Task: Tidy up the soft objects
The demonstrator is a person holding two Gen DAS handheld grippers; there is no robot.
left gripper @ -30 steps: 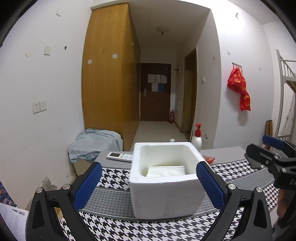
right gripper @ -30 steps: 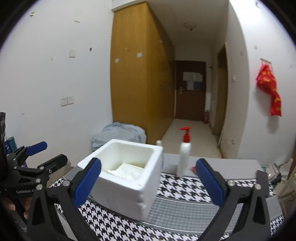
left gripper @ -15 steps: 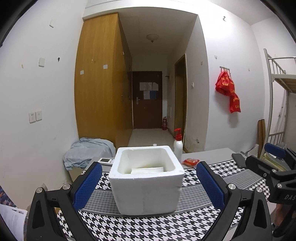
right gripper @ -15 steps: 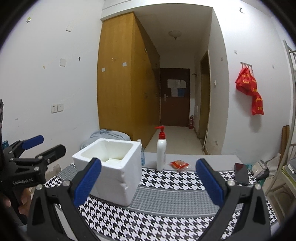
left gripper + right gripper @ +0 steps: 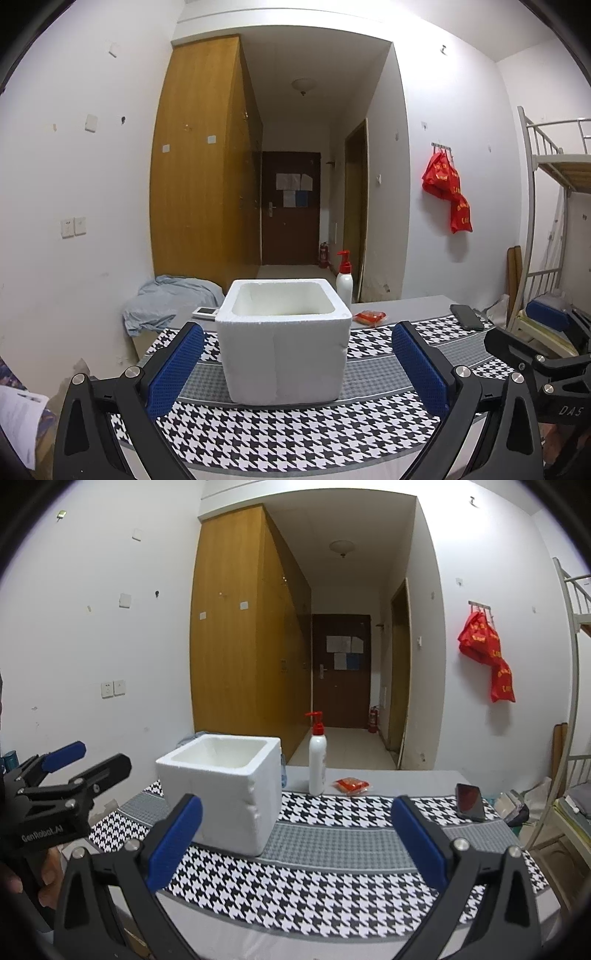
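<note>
A white foam box (image 5: pixel 282 338) stands on the houndstooth cloth (image 5: pixel 295 432), open at the top; from here its inside floor is hidden. It also shows in the right wrist view (image 5: pixel 221 788), left of centre. My left gripper (image 5: pixel 295 367) is open and empty, low in front of the box. My right gripper (image 5: pixel 293 843) is open and empty, to the right of the box. Each gripper shows at the edge of the other's view: the right gripper (image 5: pixel 539 350), the left gripper (image 5: pixel 62 775).
A white pump bottle with a red top (image 5: pixel 317 760), a small red packet (image 5: pixel 351 784) and a dark phone (image 5: pixel 469 801) lie on the table behind and right of the box. A remote (image 5: pixel 207 313) lies behind the box. A bunk bed frame (image 5: pixel 546 229) stands at right.
Both grippers have pulled back and down from the box. The folded white cloth inside it, seen earlier, is now hidden by the box wall. Both jaws stay open.
</note>
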